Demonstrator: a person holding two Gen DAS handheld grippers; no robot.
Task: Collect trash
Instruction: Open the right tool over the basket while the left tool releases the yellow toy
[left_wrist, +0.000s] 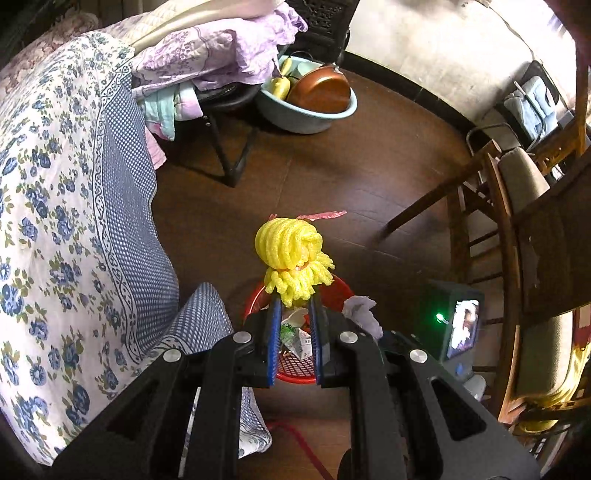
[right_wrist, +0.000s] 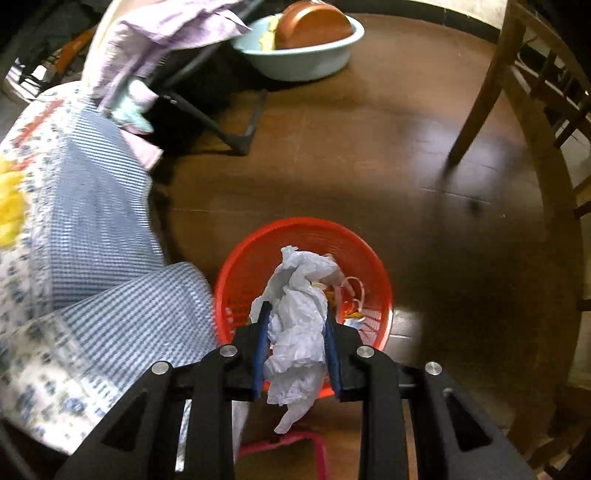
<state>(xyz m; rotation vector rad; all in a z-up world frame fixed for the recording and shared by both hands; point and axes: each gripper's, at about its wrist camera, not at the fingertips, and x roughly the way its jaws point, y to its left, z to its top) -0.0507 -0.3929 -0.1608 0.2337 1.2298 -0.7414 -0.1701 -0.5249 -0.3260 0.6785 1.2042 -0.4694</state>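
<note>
— What's the room like?

— Dark brown wooden floor (right_wrist: 369, 155). A bed with a blue flowered sheet (left_wrist: 55, 221) hangs down on the left, a pale blue basin (left_wrist: 310, 110) with a brown pan (left_wrist: 321, 90) sits further back, and wooden chairs (left_wrist: 495, 236) stand to the right.

— And your grippers?

— My left gripper (left_wrist: 295, 306) pinches a yellow foam net (left_wrist: 291, 254), above the red basket (left_wrist: 255, 299). My right gripper (right_wrist: 295, 314) is clamped on a crumpled white bag (right_wrist: 299, 314), over the same red basket (right_wrist: 258, 243) on the floor.

— Anything hard to make out?

— The scraps inside the basket are mostly hidden behind my fingers. The sheet is blurred in the right view, and a pink strip (left_wrist: 325, 215) on the floor lies half behind the foam.
</note>
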